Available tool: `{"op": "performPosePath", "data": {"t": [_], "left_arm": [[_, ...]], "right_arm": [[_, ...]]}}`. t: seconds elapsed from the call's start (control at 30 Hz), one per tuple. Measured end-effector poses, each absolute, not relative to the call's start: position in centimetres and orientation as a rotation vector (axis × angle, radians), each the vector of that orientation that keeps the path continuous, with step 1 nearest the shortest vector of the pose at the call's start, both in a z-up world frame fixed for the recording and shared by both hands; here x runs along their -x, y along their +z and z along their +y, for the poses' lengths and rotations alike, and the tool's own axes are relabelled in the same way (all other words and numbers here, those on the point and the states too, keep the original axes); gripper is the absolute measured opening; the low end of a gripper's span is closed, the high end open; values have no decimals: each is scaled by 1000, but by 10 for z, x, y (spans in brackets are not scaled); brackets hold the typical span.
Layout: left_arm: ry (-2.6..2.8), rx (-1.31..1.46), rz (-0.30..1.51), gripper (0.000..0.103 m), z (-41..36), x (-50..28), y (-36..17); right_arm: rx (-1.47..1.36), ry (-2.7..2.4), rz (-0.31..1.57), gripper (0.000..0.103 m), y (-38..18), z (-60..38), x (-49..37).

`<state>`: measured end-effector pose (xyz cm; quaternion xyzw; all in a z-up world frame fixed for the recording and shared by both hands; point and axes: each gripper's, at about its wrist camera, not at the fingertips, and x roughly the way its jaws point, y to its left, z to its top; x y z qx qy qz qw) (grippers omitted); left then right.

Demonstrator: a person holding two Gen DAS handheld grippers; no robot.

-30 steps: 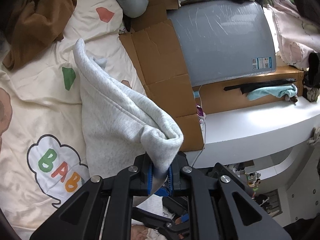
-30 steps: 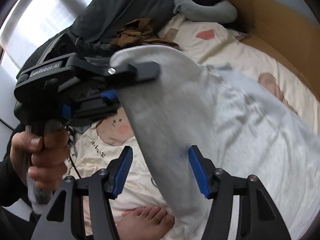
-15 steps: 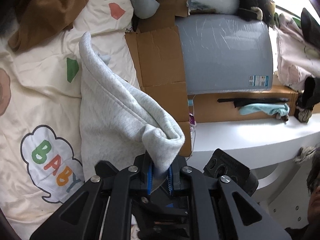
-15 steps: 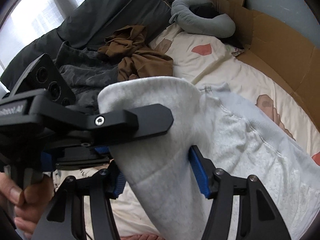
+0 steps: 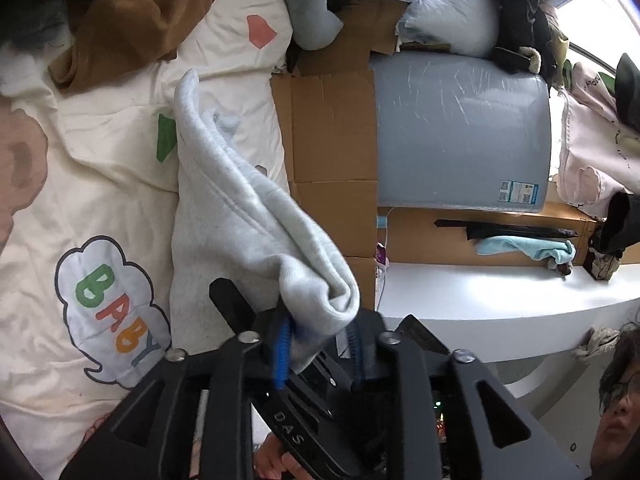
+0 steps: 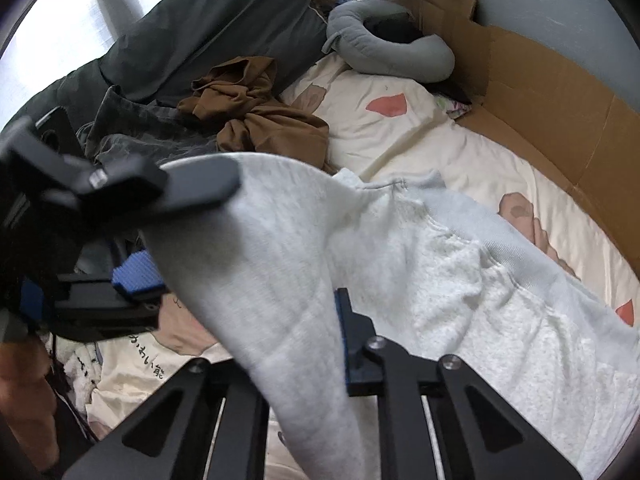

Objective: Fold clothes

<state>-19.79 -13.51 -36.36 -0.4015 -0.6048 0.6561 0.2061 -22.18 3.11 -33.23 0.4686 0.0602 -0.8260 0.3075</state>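
A light grey garment [image 5: 240, 208] lies on the bed sheet with one folded corner lifted. In the left wrist view that corner hangs between the pads of my left gripper [image 5: 319, 344], whose jaws are opening. The cloth rests against the left pad and the right pad stands clear of it. In the right wrist view my right gripper [image 6: 308, 340] is closing on the same hanging strip of grey garment [image 6: 400, 260]. Its right pad presses the cloth; the left pad is hidden behind it. The left gripper [image 6: 180, 232] is just above, at the strip's top.
A crumpled brown garment [image 6: 260, 120] and dark grey bedding [image 6: 200, 40] lie further up the bed. A grey curved pillow [image 6: 392, 56] and cardboard [image 6: 560, 100] line the far side. A white ledge [image 5: 480, 300] runs beside the bed. A person's head [image 5: 616, 400] shows at the lower right.
The right gripper's jaws have closed in on the hanging grey strip. The left gripper's jaws have parted, loosening the pinched corner, and it has rolled slightly.
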Motion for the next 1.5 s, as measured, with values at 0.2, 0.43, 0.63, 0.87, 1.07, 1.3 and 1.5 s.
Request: {"op": "performPosePath", "data": {"t": [0.2,0.43,0.63,0.87,1.07,1.3,1.5], "left_arm": [[1949,1132,-1600,95,-164,203,-354],[1925,1288,-1566,95,-182,239,-406],[1867,1315,-1548,95,-180,272,-429],[1841,1383,-1493,95,-167,306,-443],[1845,1597,-1282,95,-151,333,-457],[1789,1767,-1078,95,-138,366,-469],[1763,1852,-1004,80,-139,386,-476]], "right_arm": [[-1250,-2163,139,9,-335,33,220],[-1249,-2159,128,9,-333,34,220],[-1246,-2159,135,9,-333,35,219],[-1252,-2150,132,9,-334,34,219],[-1250,-2149,138,9,-334,33,219],[-1255,-2146,134,9,-334,33,219],[-1254,-2146,134,9,-334,34,219]]}}
